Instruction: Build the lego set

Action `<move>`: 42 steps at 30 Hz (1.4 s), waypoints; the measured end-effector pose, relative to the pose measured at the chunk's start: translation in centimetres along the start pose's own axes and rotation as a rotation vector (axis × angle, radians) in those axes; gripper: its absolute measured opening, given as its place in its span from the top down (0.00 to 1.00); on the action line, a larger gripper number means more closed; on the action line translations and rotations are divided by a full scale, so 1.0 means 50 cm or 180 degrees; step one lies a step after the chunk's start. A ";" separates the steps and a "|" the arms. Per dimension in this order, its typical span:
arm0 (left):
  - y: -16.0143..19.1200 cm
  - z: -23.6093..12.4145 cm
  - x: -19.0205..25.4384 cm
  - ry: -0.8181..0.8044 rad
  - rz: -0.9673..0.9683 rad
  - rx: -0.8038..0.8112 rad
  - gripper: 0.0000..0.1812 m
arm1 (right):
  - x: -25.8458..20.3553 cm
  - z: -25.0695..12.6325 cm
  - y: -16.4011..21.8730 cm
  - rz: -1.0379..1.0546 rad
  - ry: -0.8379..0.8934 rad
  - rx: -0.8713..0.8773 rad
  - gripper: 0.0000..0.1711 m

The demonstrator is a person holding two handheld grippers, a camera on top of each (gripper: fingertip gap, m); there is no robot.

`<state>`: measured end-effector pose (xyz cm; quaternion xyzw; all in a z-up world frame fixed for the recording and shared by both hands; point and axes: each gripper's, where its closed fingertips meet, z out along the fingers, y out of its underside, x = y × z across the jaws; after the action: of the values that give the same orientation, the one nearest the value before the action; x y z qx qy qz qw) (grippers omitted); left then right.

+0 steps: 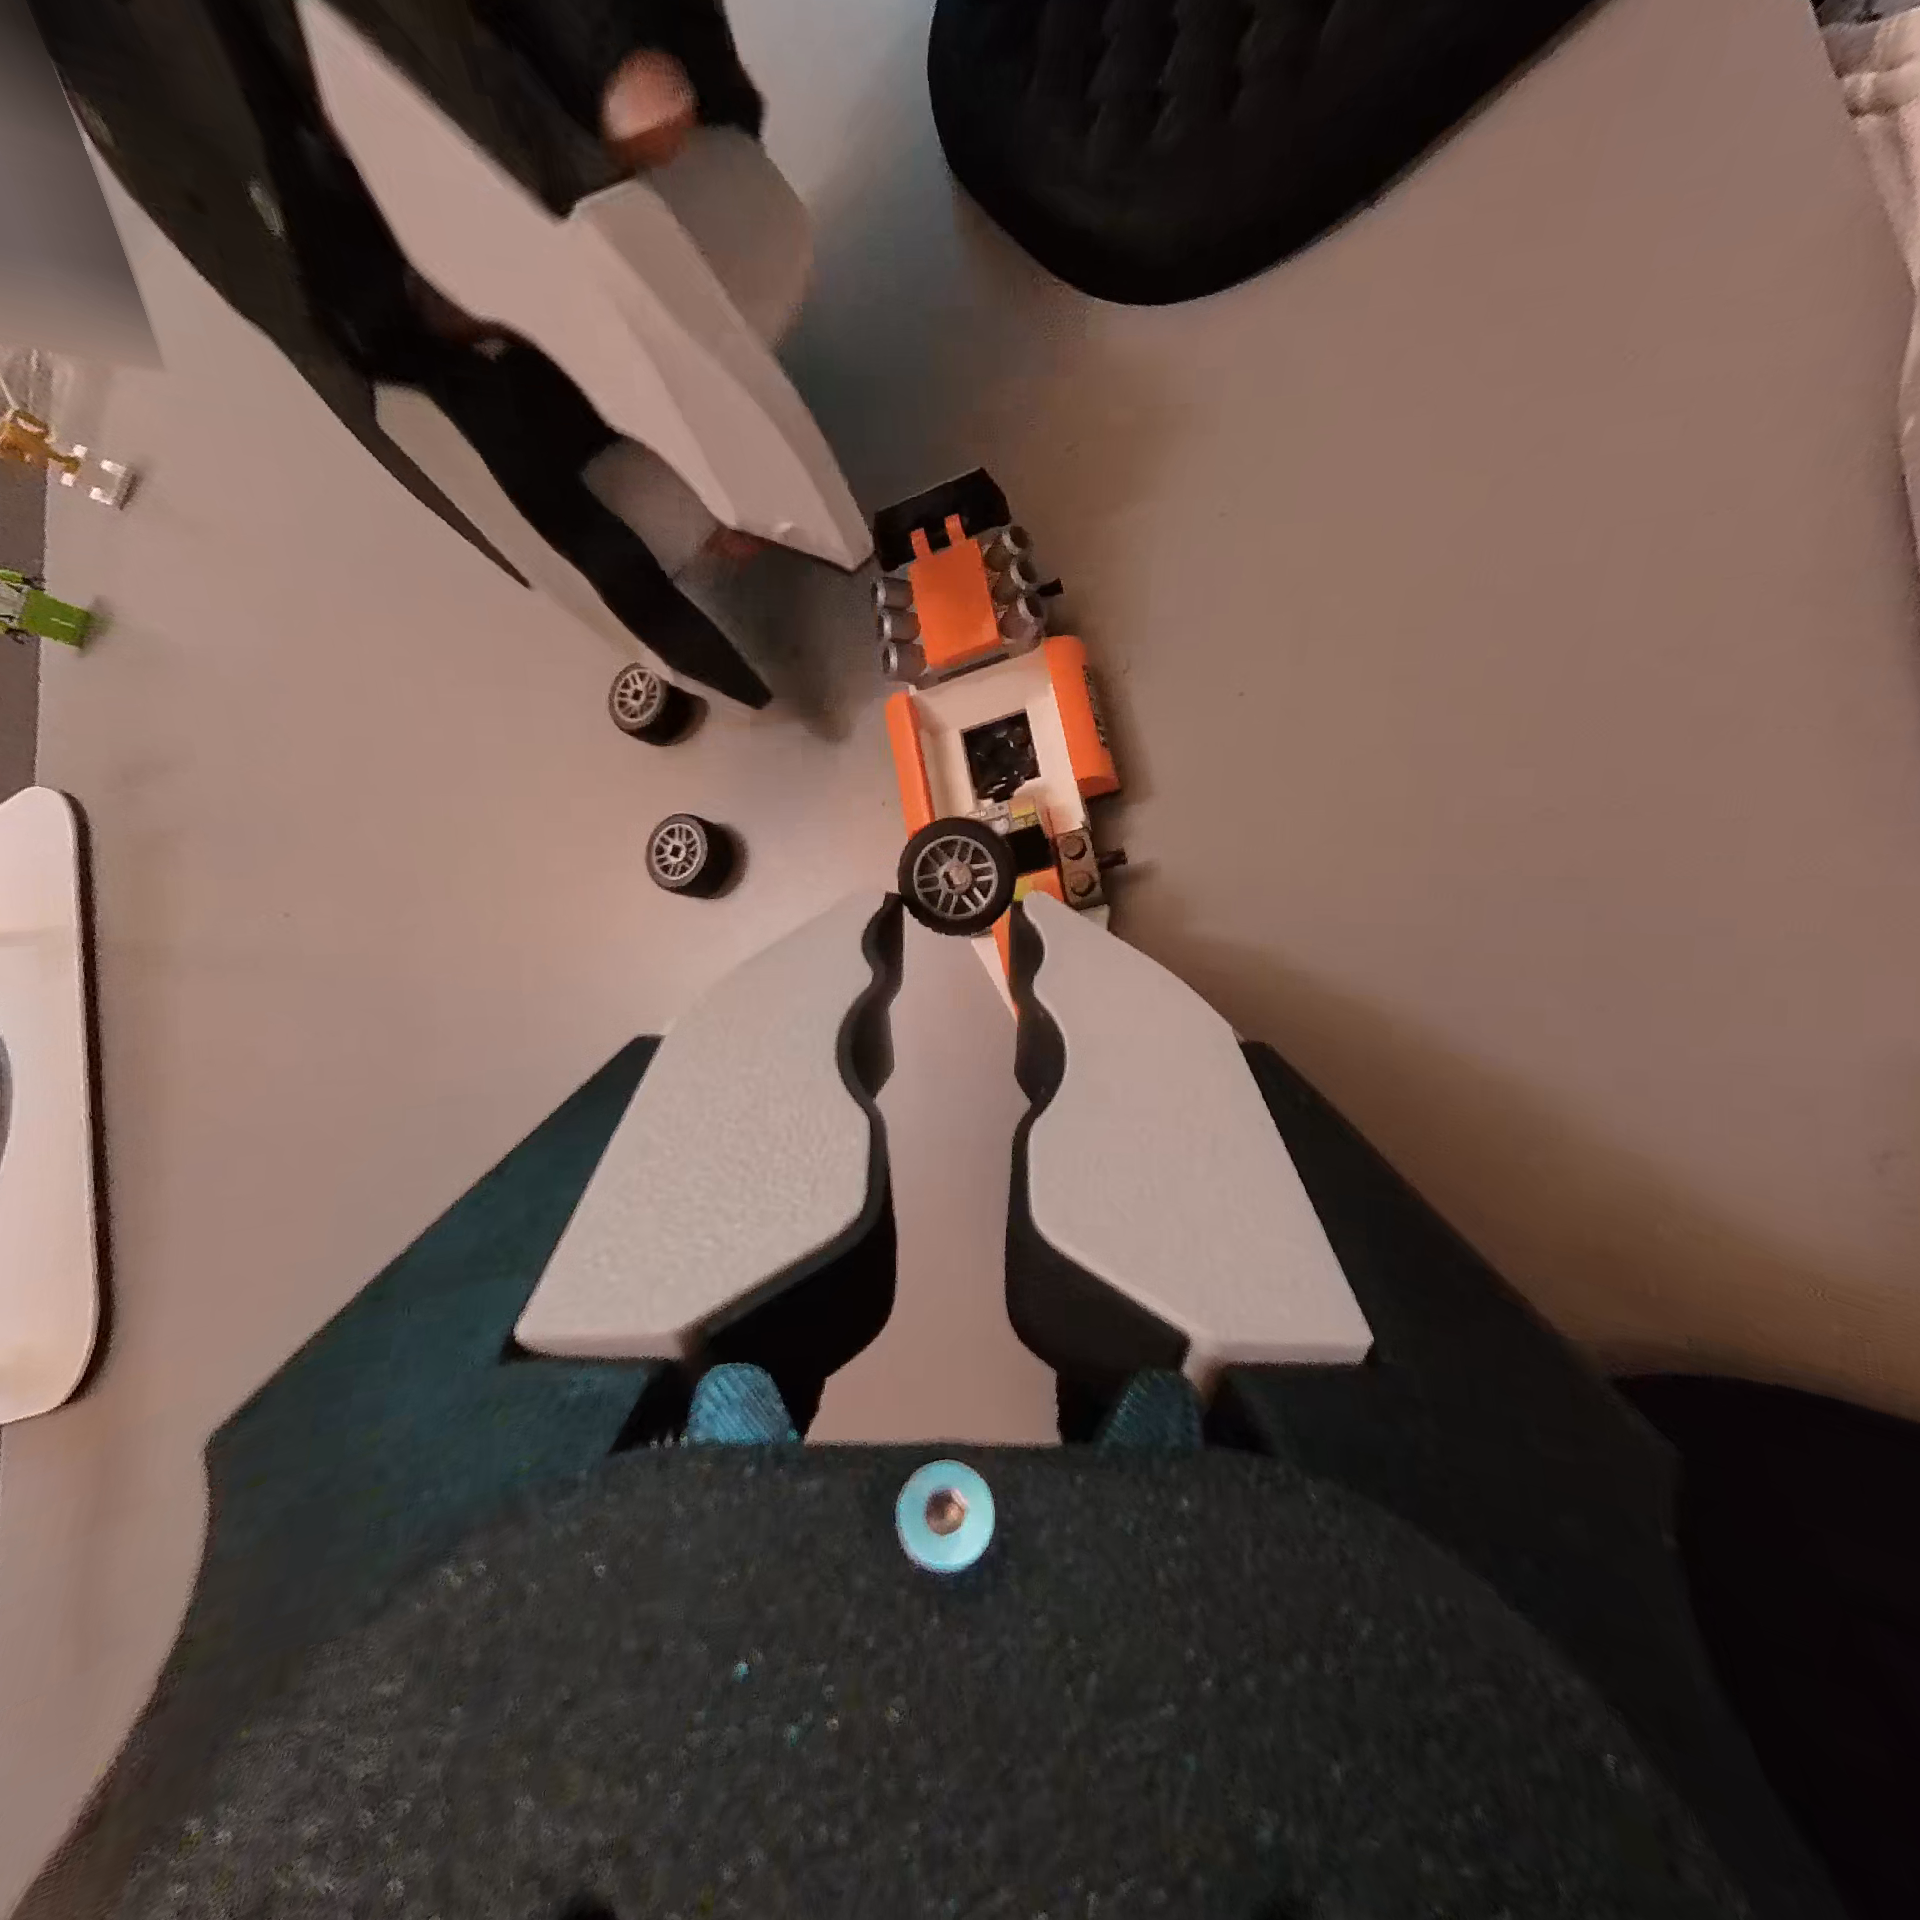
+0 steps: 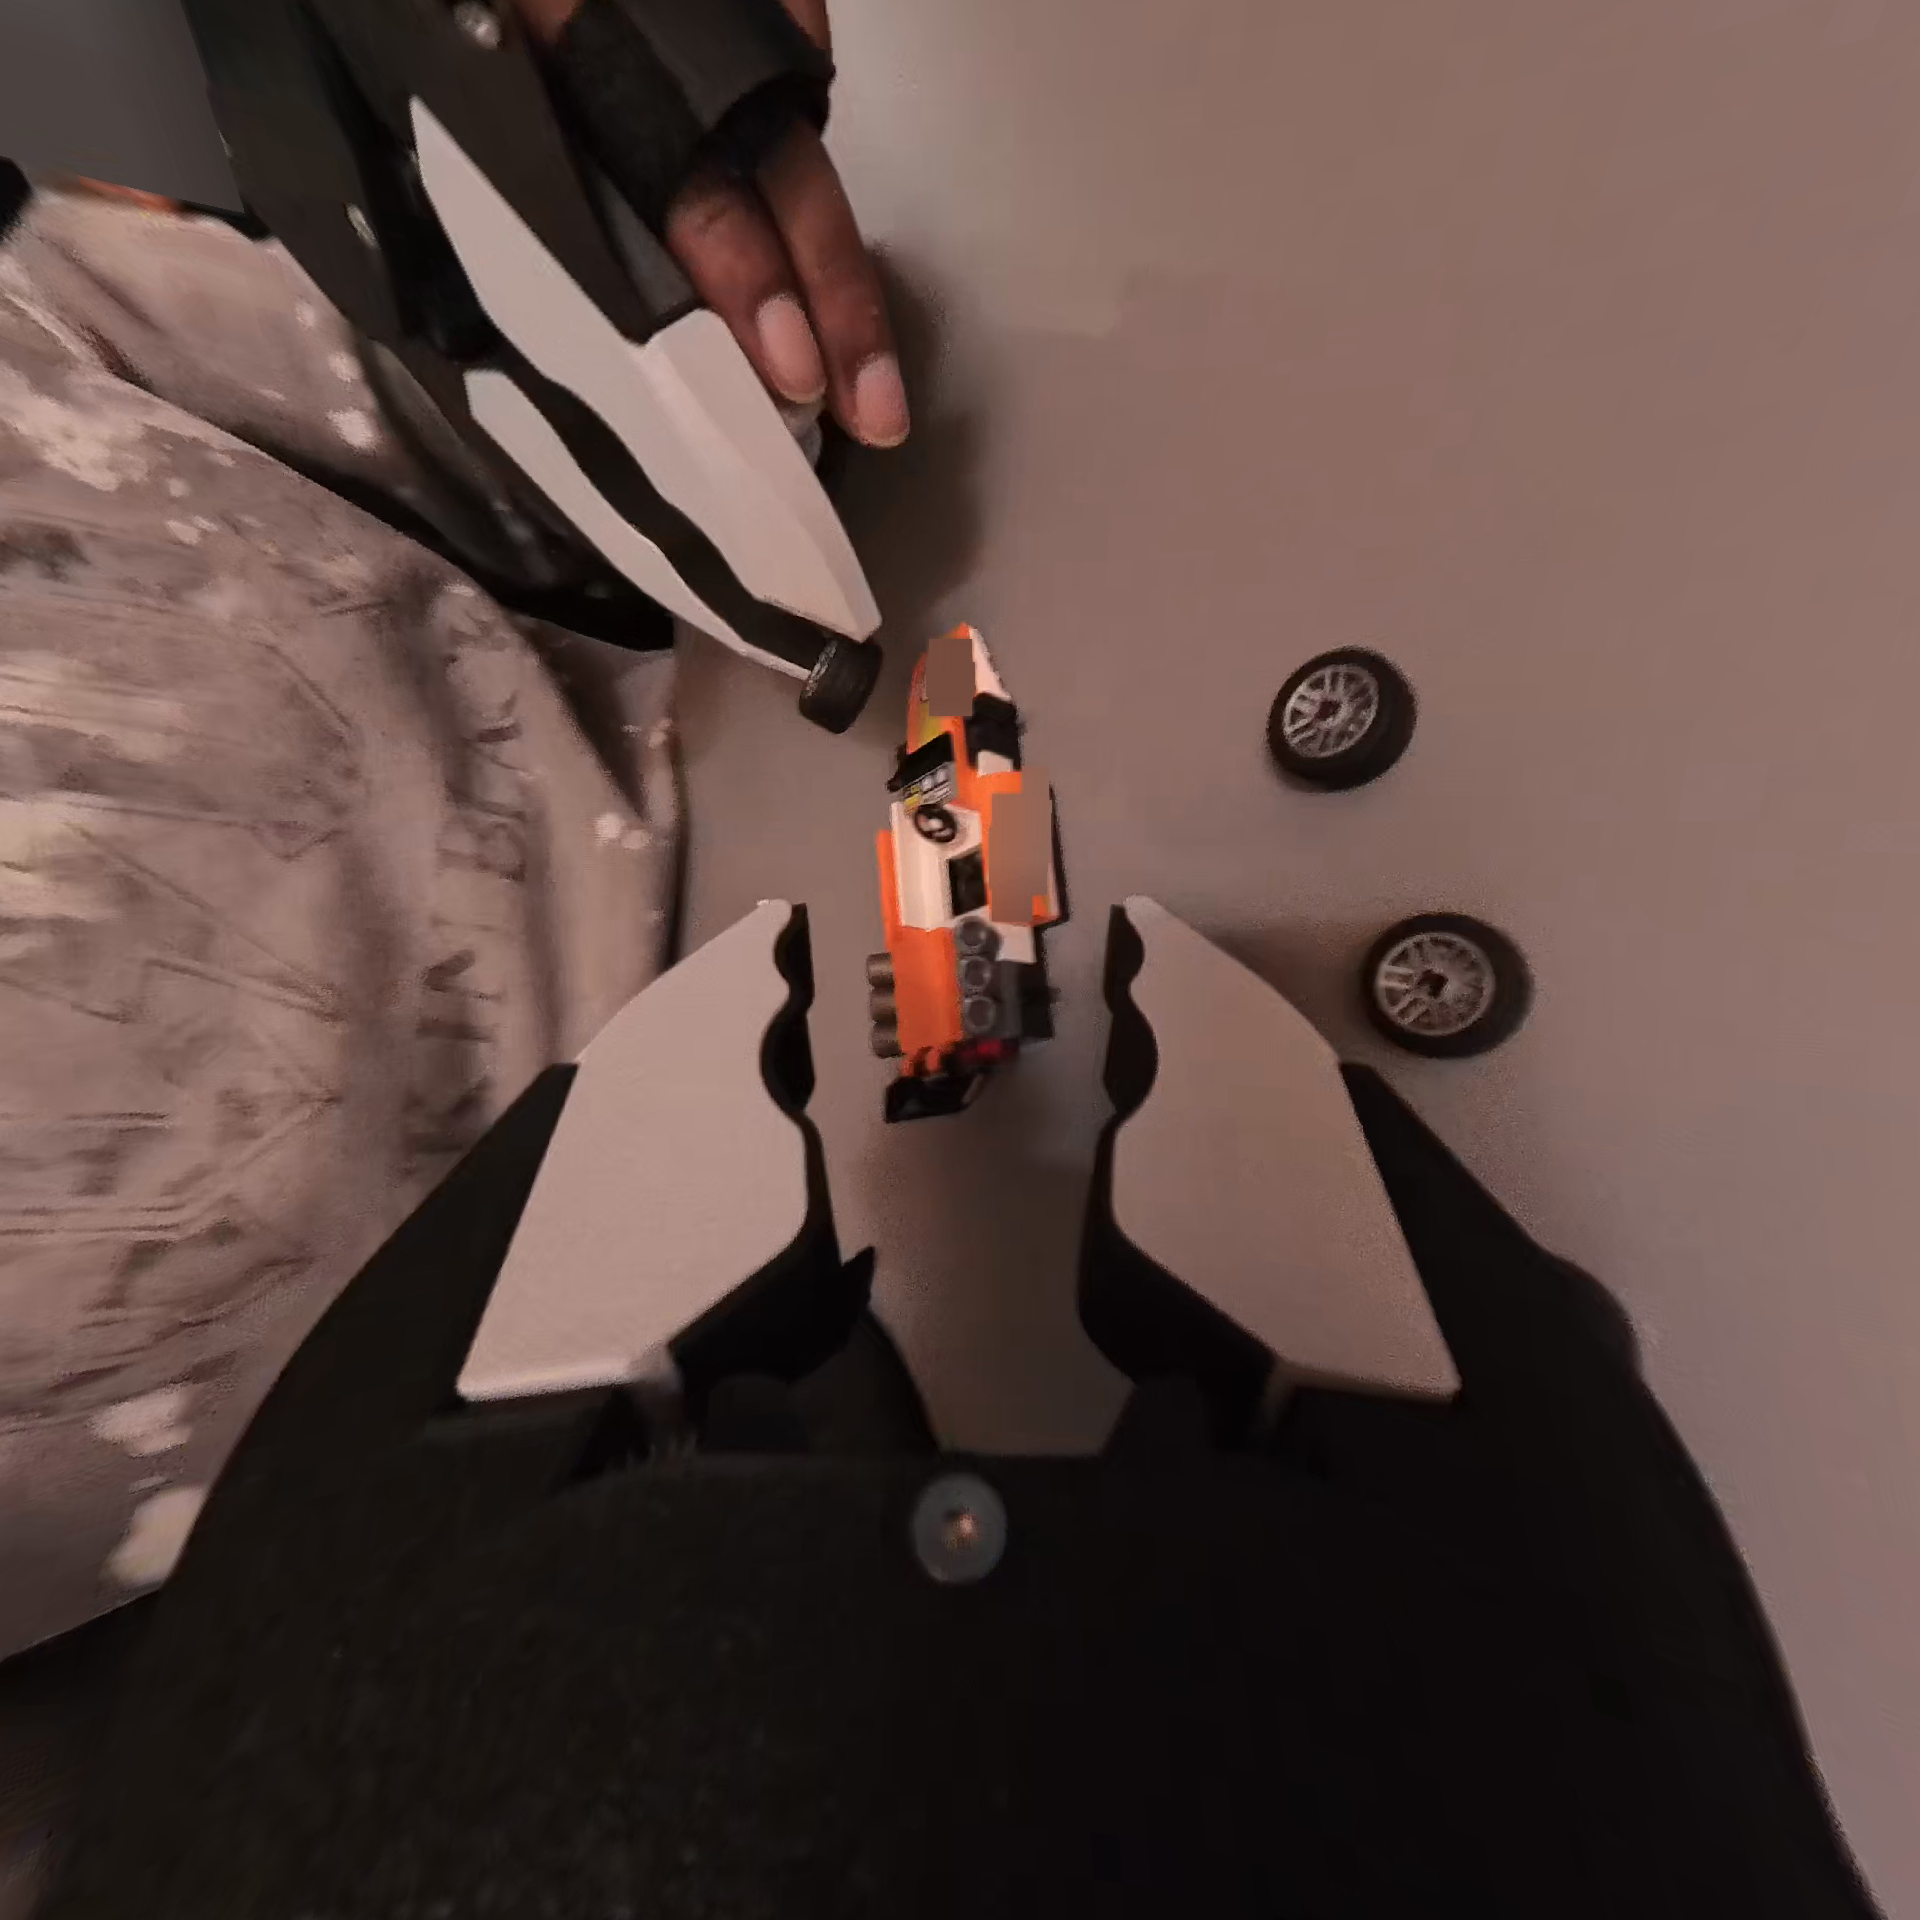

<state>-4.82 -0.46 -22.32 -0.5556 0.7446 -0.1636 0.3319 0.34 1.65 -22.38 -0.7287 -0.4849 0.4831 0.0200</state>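
An orange and white lego car body (image 1: 997,727) lies on the grey table (image 1: 1455,727) with no wheels on it that I can see. My left gripper (image 1: 956,906) is shut on a small black wheel with a grey hub (image 1: 954,878), held at its fingertips just beside the car's front end. In the right wrist view that wheel (image 2: 840,681) sits a small gap from the car's nose (image 2: 966,883). My right gripper (image 2: 954,914) is open and empty, its fingers either side of the car's rear engine end.
Two loose wheels (image 1: 649,701) (image 1: 691,852) lie beside the car; the right wrist view shows them too (image 2: 1340,717) (image 2: 1444,982). Small green and yellow lego parts (image 1: 62,613) lie at the table edge. A dark bag (image 1: 1247,135) lies beyond. Patterned fabric (image 2: 260,831) borders the table. Across from one pair of fingers to the other is roughly 6 centimetres.
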 end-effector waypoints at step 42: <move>-0.028 -0.023 -0.007 -0.0025 -0.0145 0.0440 0.91 | -0.028 0.001 0.064 0.0353 -0.0505 -0.0591 0.73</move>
<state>-4.55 -0.76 -20.52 -0.5488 0.7173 -0.2199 0.3686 2.42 -1.11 -23.05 -0.7126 -0.4865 0.4927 -0.1127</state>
